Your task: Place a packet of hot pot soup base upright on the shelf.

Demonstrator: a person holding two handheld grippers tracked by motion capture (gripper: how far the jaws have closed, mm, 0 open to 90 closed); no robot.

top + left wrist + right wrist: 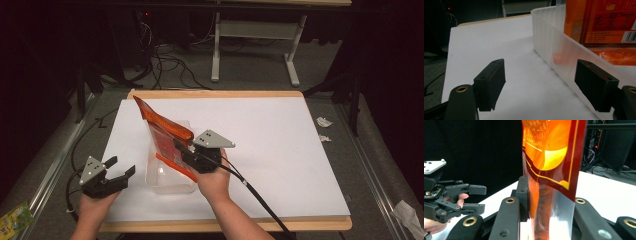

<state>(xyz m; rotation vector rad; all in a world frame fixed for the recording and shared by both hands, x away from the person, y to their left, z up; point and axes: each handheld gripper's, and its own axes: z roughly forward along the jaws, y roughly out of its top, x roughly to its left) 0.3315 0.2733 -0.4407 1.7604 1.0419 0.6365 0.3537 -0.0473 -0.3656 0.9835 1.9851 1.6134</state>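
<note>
White paper covers the wooden table (280, 145), with dark floor and cables at twelve o'clock. At about seven o'clock on the sheet sits a clear plastic tub (170, 182). An orange snack pouch (162, 132) stands tilted over it, leaning toward eleven o'clock. The right gripper (186, 152) is clenched on the pouch's lower edge. At eight o'clock, just beside the tub, the left gripper (121, 167) rests released, jaws apart with nothing between them.
</note>
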